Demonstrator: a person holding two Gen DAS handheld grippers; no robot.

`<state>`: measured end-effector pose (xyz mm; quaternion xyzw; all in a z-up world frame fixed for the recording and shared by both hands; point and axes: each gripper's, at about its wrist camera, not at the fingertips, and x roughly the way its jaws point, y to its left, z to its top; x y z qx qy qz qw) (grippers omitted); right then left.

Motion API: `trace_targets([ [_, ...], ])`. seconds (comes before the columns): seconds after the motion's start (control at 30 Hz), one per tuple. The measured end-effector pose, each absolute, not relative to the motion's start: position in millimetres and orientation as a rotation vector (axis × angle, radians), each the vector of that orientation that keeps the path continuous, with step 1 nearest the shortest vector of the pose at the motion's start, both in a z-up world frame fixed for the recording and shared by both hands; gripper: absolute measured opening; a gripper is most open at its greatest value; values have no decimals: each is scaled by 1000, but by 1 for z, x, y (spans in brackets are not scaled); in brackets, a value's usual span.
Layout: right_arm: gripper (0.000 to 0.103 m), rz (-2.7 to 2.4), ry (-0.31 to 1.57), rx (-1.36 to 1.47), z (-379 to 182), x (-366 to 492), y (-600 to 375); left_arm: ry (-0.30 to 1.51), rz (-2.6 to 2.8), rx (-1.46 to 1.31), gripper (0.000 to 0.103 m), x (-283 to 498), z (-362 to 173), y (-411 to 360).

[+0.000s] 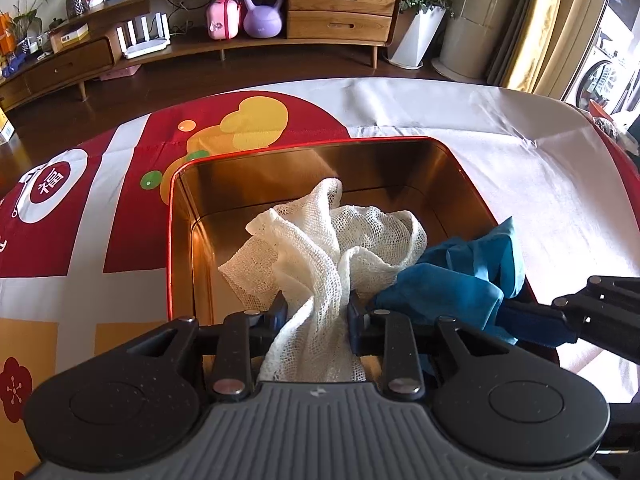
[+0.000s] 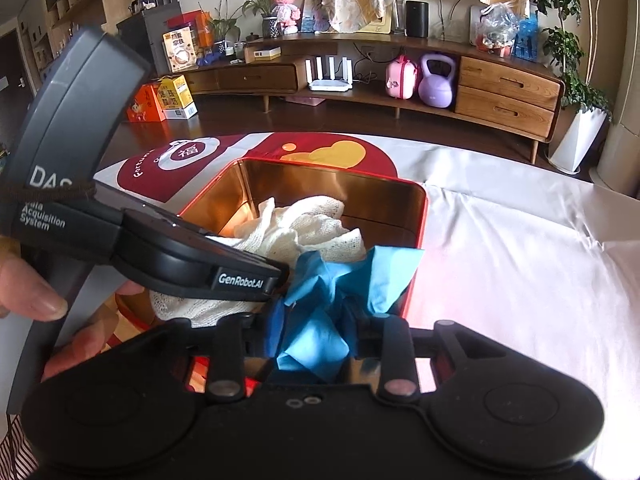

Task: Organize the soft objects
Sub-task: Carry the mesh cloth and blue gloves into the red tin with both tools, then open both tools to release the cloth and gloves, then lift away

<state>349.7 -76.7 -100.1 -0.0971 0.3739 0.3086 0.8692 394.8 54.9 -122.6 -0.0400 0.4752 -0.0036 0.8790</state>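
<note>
White open-weave gauze cloth (image 1: 336, 240), item one, is lying crumpled inside the red tin box (image 1: 170, 240) with the gold interior, its tail trailing back over the near rim; the left tongs (image 1: 318, 312) are pinching that tail between their blue pads, so the cloth's long axis is running from the tongs forward and slightly left into the box. Most of the cloth is already sitting within the walls, with bare gold floor showing along the left and far sides, so there is open room to push it deeper. Item two, the blue cloth (image 2: 340, 292), is bunching at the box's near right corner, part draped over the rim, and the right tongs (image 2: 316, 328) are pressed together on its lower folds; it is lying straight ahead of those tongs and touching the white cloth on its left. The two tools are working just beside each other, the left tool's body crossing the right wrist view, so crowding at the near rim looks like the main risk. The box is standing on a table (image 1: 520, 184) covered by a pale sheet, with a red printed cloth (image 1: 132, 216) under its left side. Judged step: releasing both tails inside the box, each arm being nearer its own cloth.
</note>
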Motion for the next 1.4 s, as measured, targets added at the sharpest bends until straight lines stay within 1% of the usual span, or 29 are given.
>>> trace_targets([
  [0.17,38,631,770,-199,-96,346,-81,1001,3,-85,30,392,-120,53],
  [0.23,39,627,764,-200,-94,344,-84,1000,9,-81,32,390,-118,52],
  [0.3,41,608,756,-210,-91,342,-87,994,27,-83,46,387,-115,53],
  [0.33,45,601,753,-208,-90,342,-89,983,38,-83,58,385,-112,53],
  [0.37,54,600,754,-195,-89,342,-91,968,44,-85,67,382,-110,54],
  [0.43,59,603,754,-172,-86,341,-96,951,40,-97,71,379,-104,56],
  [0.67,65,598,717,-176,-72,326,-101,919,56,-102,71,362,-87,58],
  [0.77,71,597,703,-172,-64,318,-104,898,62,-100,71,351,-79,60],
  [0.8,71,598,698,-173,-61,315,-106,891,64,-99,71,347,-76,60],
  [1.1,79,586,659,-164,-34,282,-120,827,56,-95,71,304,-42,58],
  [1.33,86,578,636,-138,-19,255,-133,785,29,-87,71,267,-18,51],
  [1.4,87,575,630,-129,-16,248,-136,773,18,-90,73,256,-13,49],
])
